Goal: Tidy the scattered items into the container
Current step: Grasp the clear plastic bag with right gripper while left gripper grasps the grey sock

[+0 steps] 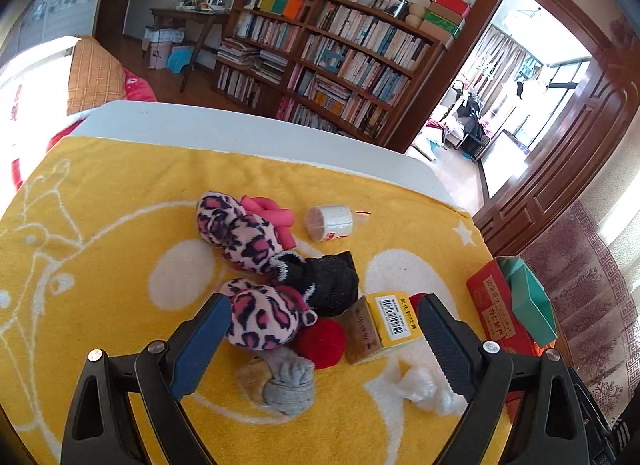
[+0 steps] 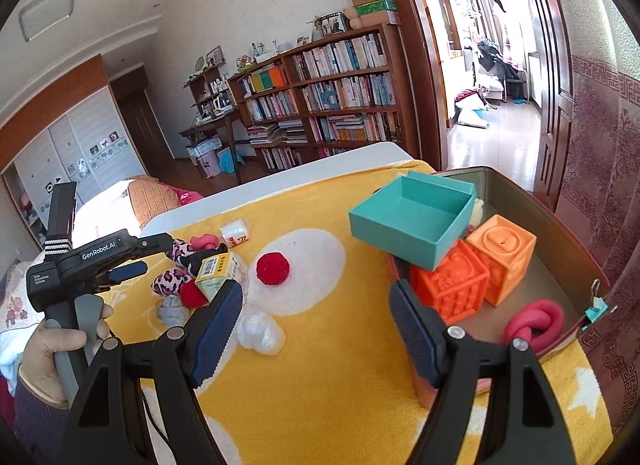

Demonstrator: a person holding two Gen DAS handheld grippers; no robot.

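My left gripper [image 1: 324, 345] stands open low over a pile on the yellow towel. Between its fingers lie a pink leopard sock [image 1: 264, 317], a red pompom [image 1: 320, 339] and a yellow carton [image 1: 384, 325]; a grey sock [image 1: 288, 385] lies just below them. A black sock [image 1: 328, 281], a second leopard sock [image 1: 236, 229] and a white roll [image 1: 330, 221] lie farther off. My right gripper [image 2: 316, 333] is open and empty, left of the red tin container [image 2: 516, 193]. The tin holds a teal box [image 2: 416, 221], two orange cubes [image 2: 448, 285] and a pink knotted tube [image 2: 536, 325].
Another red pompom [image 2: 273, 268] and crumpled clear plastic [image 2: 260, 331] lie on the towel near the right gripper. A person's hand [image 2: 60, 345] holds the left gripper's handle. The white table edge [image 1: 248, 125] runs behind the towel, with a bookcase [image 1: 332, 61] beyond.
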